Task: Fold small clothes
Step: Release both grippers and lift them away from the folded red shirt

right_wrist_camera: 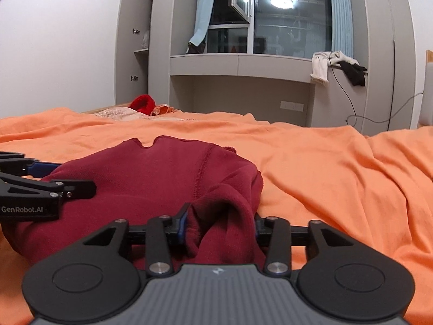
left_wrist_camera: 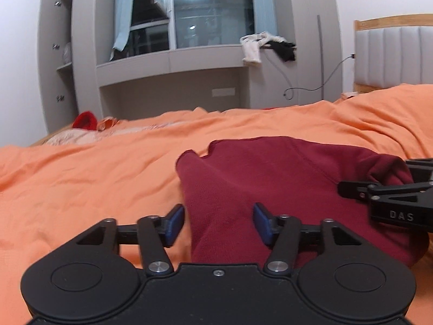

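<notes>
Dark red garment (left_wrist_camera: 270, 189) lies bunched on the orange bedsheet (left_wrist_camera: 81, 184), and we have both our grippers at its near edge. From the left wrist camera it fills the middle and the 3 o'clock side of the view; from the right wrist camera it sits at centre and spreads toward 9 o'clock. Our left gripper (left_wrist_camera: 219, 224) has its jaws apart: the cloth runs up between the blue pads (left_wrist_camera: 174, 224), with a strip of orange sheet showing between the left pad and the fabric, so nothing is pinched there. Our right gripper (right_wrist_camera: 219, 226) also stands parted, with a rumpled fold of the garment heaped between its fingers and lying against them; we cannot tell for certain whether the pads press on it, but the cloth looks slack. Each gripper appears in the other's view, the right one at 3 o'clock, the left one at 9 o'clock, both resting against the garment. Beyond the bed, toward 12 o'clock, stands a grey cabinet (left_wrist_camera: 167, 62) under a dark window (left_wrist_camera: 211, 10), with white and black clothes (left_wrist_camera: 259, 46) draped over its ledge. A bright red item (right_wrist_camera: 142, 103) lies at the far end of the bed.
</notes>
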The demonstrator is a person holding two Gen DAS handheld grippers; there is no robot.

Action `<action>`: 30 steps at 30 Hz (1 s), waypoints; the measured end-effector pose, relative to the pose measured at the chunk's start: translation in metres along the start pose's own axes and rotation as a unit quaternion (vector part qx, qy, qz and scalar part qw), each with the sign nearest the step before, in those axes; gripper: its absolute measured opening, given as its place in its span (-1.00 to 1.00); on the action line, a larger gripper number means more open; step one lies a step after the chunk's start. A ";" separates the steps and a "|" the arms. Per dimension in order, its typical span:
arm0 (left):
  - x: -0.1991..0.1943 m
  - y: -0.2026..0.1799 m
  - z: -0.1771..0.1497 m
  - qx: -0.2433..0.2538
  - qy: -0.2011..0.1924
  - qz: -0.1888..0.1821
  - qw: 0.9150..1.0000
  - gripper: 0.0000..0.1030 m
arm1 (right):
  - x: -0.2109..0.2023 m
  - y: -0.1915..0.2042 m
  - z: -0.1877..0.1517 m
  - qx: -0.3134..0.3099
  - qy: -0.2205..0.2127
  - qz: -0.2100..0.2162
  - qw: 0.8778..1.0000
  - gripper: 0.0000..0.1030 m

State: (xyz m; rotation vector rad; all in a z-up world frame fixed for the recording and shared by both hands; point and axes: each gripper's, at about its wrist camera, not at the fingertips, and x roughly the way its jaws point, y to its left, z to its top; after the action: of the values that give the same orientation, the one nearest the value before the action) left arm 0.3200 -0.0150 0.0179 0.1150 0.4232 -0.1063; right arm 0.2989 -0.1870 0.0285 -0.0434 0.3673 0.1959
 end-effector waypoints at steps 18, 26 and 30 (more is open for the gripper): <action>0.005 0.045 -0.010 -0.195 0.056 -0.009 0.979 0.98 | -0.009 -0.031 -0.004 0.098 0.013 -0.013 0.995 0.99; -0.020 0.036 -0.005 -0.181 0.028 -0.002 0.983 0.98 | -0.033 -0.034 0.000 0.121 -0.021 -0.021 0.992 0.99; -0.035 0.031 -0.001 -0.162 0.013 -0.005 0.987 0.98 | -0.048 -0.035 0.001 0.128 -0.035 -0.024 0.991 0.99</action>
State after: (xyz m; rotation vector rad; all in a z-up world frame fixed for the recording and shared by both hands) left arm 0.2921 0.0187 0.0337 -0.2062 0.4617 -0.0442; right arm 0.2624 -0.2300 0.0470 0.2070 0.3191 0.1022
